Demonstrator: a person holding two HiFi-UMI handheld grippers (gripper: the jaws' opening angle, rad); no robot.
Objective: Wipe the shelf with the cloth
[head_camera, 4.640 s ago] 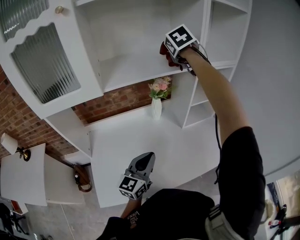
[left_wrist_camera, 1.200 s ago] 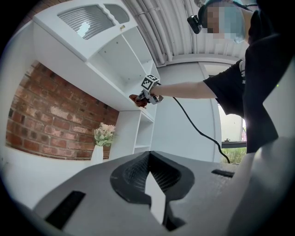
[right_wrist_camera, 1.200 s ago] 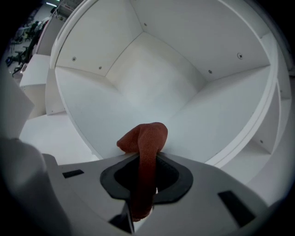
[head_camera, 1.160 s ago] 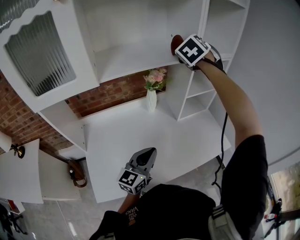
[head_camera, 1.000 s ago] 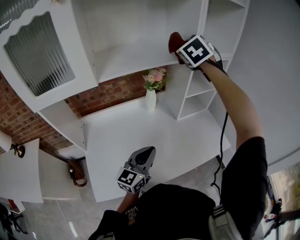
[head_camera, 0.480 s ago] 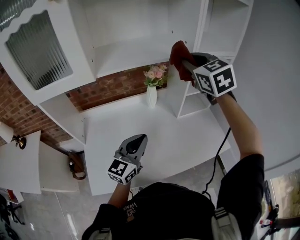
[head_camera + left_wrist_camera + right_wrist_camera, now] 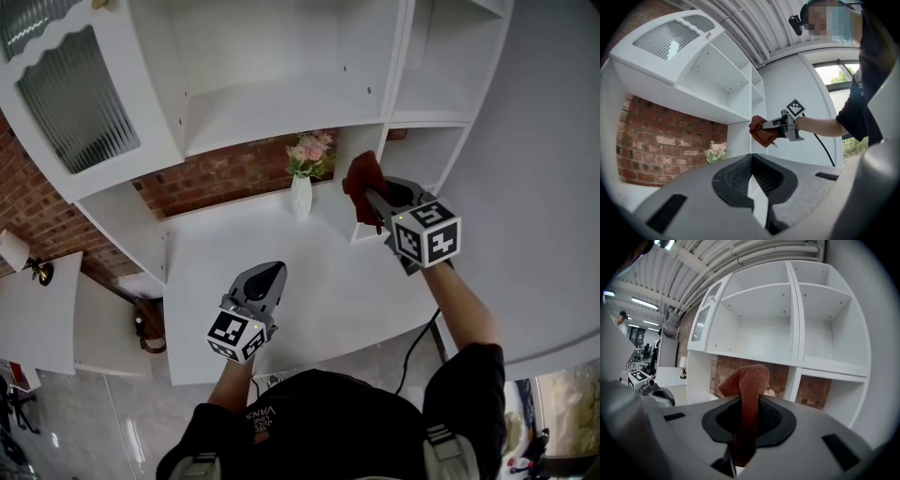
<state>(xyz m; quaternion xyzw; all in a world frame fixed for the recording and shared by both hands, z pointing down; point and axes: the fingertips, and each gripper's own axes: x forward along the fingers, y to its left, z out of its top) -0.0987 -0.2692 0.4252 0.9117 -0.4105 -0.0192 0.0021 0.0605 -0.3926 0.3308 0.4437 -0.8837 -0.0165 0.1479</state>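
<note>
— Rust-red cloth (image 7: 747, 394), knit by the look. Where is it?
— Pinched in my right gripper (image 7: 373, 202), jaws closed on its middle fold, loose end bunched past the tips. It is off the shelf (image 7: 281, 112), in the air before the small right-hand compartments, over the back right corner of the counter (image 7: 328, 281).
— Handling?
— I judge it light, soft, limp. Little slip risk, nothing to break. Pressed down, it should drag flat. The hold at the fold looks sound; more wad forward would wipe better.
— Left gripper (image 7: 267, 278)?
— Low, near the counter's front edge, jaws together, nothing in them.
— Anything close?
— White vase (image 7: 301, 200) of pale flowers at the counter's back edge, just left of the cloth. Fragile, I'd guess; keep clear.
— Writing?
— Gripper cubes show black-and-white squares only. Shirt (image 7: 328, 412) print reads "VANS", I think; the rest is too small.
</note>
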